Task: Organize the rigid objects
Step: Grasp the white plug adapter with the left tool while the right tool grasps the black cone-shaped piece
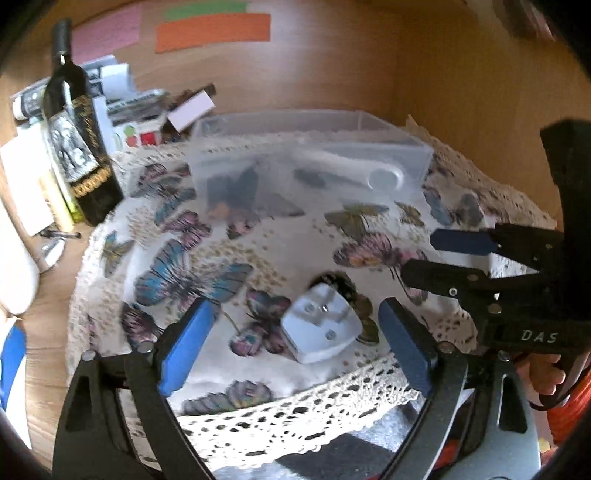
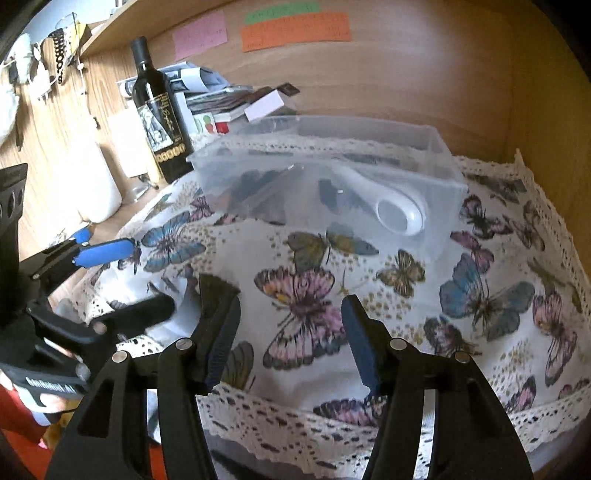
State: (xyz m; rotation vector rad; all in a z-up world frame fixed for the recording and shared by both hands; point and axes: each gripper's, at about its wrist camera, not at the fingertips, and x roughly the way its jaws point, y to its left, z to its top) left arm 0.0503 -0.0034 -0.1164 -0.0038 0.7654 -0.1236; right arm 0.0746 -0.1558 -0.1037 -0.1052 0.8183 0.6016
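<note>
A white plug adapter (image 1: pixel 320 329) lies on the butterfly tablecloth (image 1: pixel 221 258), between the open fingers of my left gripper (image 1: pixel 295 325), not touched by them. A clear plastic box (image 1: pixel 306 155) stands behind it and holds a white spoon (image 1: pixel 369 171) and some dark items. My right gripper (image 2: pixel 291 314) is open and empty above the cloth, with the box (image 2: pixel 332 177) and spoon (image 2: pixel 395 214) ahead of it. The right gripper also shows in the left wrist view (image 1: pixel 436 258), and the left gripper in the right wrist view (image 2: pixel 144 277).
A dark wine bottle (image 1: pixel 79 140) stands at the back left beside stacked papers and small boxes (image 1: pixel 147 110). Wooden walls close the back and right. Coloured notes (image 1: pixel 212 31) are stuck on the back wall. The lace table edge (image 1: pixel 295 413) is near.
</note>
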